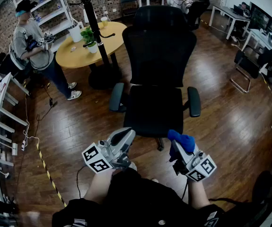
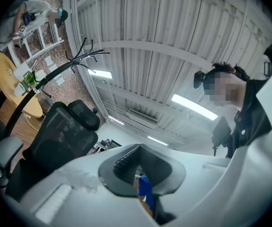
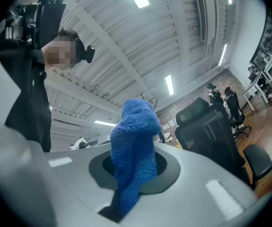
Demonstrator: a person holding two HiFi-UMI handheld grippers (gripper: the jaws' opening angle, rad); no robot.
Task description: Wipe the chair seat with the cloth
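Right now the black office chair (image 1: 158, 46) fills the centre of the frame, its seat (image 1: 154, 110) bare and just ahead of both tongs. My left tongs (image 1: 125, 137), lower centre-left, are closed on nothing. My right tongs (image 1: 178, 150), lower centre-right, are clamped on the cloth (image 1: 182, 140), a fuzzy blue bunch poking out past them. It looks soft, light and floppy, so I'd grip it mid-fold and leave a free end to wipe with.

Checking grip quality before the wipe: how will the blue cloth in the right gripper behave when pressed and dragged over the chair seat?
Probably floppy: the blue cloth bunches and folds above the right gripper rather than holding shape. Its fuzzy pile likely drags, not slides, on the chair seat.
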